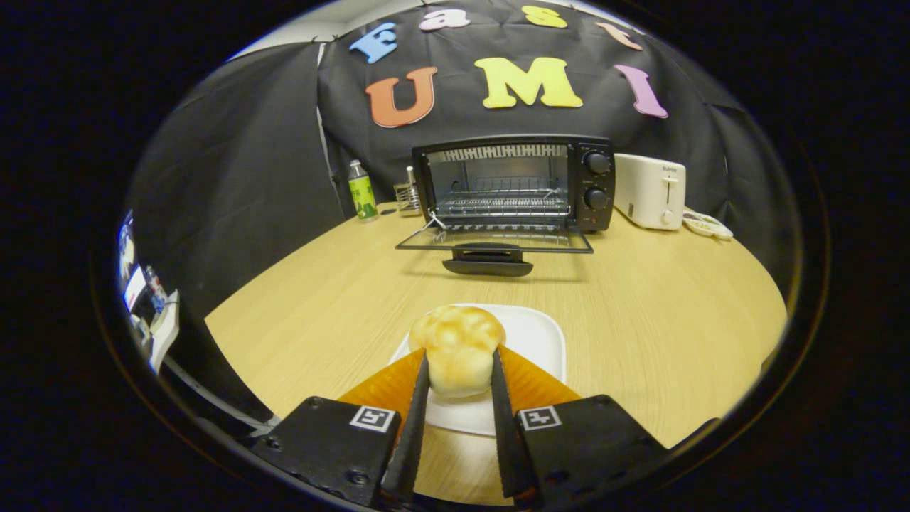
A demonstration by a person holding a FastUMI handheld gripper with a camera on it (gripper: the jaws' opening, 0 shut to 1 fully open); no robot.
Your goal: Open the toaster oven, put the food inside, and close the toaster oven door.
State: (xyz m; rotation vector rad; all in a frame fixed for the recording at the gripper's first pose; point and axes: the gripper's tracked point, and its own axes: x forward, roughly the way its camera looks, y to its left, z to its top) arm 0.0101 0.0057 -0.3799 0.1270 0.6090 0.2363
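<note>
We see our claw (458,359) pinching the bun (457,348) above the plate (540,334), domed end toward the open oven (513,183).

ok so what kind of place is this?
Likely a staged kitchen-task booth, not a real kitchen: black cloth wall, wooden table with an open toaster oven and toaster. The gripper is shut on a bread roll over a white plate.
</note>
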